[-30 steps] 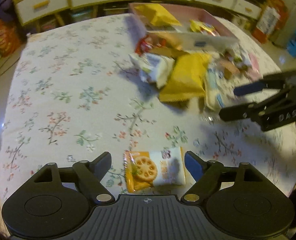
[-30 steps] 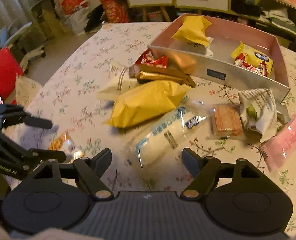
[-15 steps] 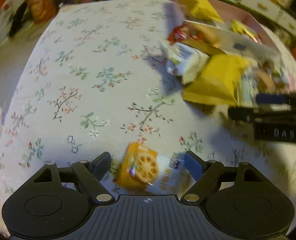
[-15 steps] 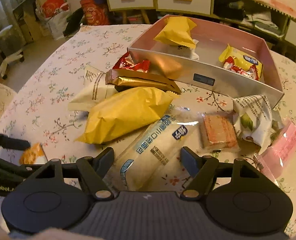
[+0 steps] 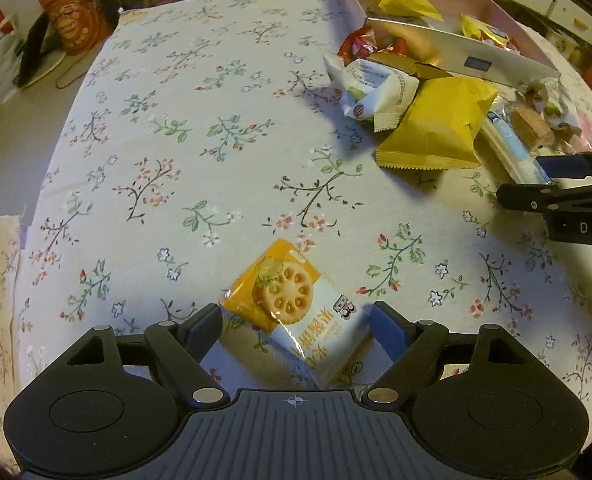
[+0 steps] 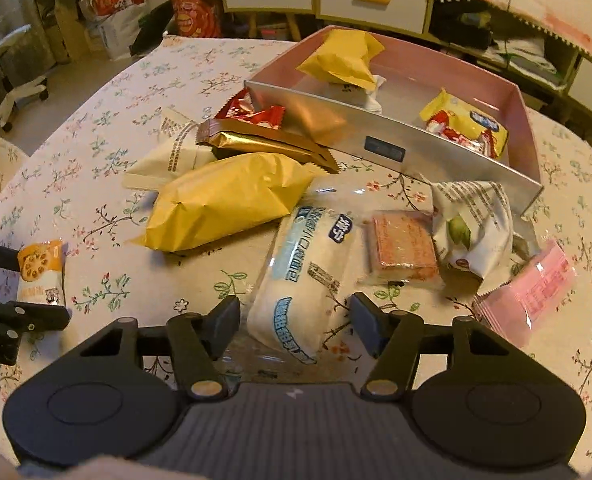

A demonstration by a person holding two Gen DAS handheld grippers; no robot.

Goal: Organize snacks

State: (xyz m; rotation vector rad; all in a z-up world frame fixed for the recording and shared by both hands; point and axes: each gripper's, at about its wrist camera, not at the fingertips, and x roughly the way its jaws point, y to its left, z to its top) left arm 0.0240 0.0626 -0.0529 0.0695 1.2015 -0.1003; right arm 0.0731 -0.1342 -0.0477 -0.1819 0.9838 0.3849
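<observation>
Pink packet (image 6: 528,292) only in right view, left gripper (image 5: 296,328) open, right gripper (image 6: 296,320) closing.

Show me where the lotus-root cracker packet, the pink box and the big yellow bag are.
lotus-root cracker packet (image 5: 282,290): left wrist view, on the printed cracker picture.
pink box (image 6: 384,146): right wrist view, on its silver front wall.
big yellow bag (image 6: 224,200): right wrist view, on the middle of its wrapper.

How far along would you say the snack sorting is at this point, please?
Early. Done: a few packets already lie in the pink box. In hand: the right tongs are closing around the long white packet; the open left tongs straddle the biscuit packet. Left: the pile beside the box, including the yellow bag.
</observation>
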